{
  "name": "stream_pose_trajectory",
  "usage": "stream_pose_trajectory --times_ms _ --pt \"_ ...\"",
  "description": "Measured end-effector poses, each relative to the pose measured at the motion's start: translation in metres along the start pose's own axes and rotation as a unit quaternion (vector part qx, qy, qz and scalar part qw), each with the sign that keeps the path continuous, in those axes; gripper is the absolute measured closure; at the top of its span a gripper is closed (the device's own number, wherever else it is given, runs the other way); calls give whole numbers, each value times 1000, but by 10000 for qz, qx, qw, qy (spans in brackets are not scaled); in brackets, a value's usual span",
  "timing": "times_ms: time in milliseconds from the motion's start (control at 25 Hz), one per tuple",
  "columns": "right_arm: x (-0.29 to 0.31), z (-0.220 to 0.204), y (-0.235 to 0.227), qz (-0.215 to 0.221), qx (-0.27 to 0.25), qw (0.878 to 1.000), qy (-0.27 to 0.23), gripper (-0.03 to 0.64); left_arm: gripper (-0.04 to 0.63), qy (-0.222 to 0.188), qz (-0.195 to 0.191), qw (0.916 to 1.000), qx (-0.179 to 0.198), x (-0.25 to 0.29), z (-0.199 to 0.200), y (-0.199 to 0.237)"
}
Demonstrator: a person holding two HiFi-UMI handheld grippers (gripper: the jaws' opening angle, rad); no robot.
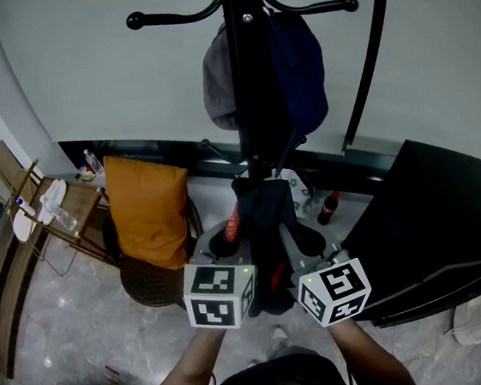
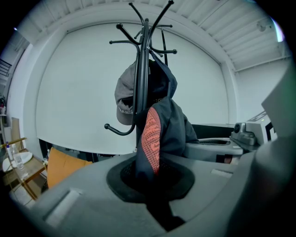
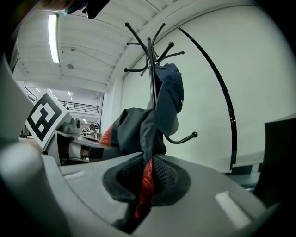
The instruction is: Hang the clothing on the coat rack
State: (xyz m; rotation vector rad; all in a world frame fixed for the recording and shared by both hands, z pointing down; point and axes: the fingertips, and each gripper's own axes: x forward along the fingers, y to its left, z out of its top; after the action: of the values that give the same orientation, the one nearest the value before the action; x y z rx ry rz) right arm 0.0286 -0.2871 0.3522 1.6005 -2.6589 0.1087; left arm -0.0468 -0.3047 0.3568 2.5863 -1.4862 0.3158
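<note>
In the head view the left gripper (image 1: 225, 242) and right gripper (image 1: 303, 242) sit side by side low in the frame. Between them hangs the dark garment (image 1: 263, 219) with red trim, bunched and drooping in front of the rack (image 1: 252, 74) pole, below its hooks. Two caps (image 1: 221, 86) already hang on the pole, while the top arms to either side look bare. In the left gripper view the jaws are pinched on a fold of the garment (image 2: 159, 132), which rises out of the left gripper (image 2: 153, 183) with its red dotted strip facing the camera. Beyond it stands the rack (image 2: 144, 69), with a bare lower hook (image 2: 118, 131) to the left under a grey cap (image 2: 124, 99). In the right gripper view the jaws are likewise clamped on the garment (image 3: 138, 134), a red edge running down into the right gripper (image 3: 146, 187). The rack (image 3: 151, 74) stands just behind, and a second lower hook (image 3: 185, 137) is free under the blue cap (image 3: 169, 92). This looks like the carry-in step: the garment is held up to the rack but hangs on nothing. The next move probably calls for lifting both grippers together, spreading the held fold, and dropping it over a free hook before letting go.
</note>
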Motion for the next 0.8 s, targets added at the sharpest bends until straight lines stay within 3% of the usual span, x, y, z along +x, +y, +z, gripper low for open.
stream_pose_trajectory --times_ms 800 --pt "21 -4 -9 171 53 9998 53 592 569 16 55 10000 14 19 0 5"
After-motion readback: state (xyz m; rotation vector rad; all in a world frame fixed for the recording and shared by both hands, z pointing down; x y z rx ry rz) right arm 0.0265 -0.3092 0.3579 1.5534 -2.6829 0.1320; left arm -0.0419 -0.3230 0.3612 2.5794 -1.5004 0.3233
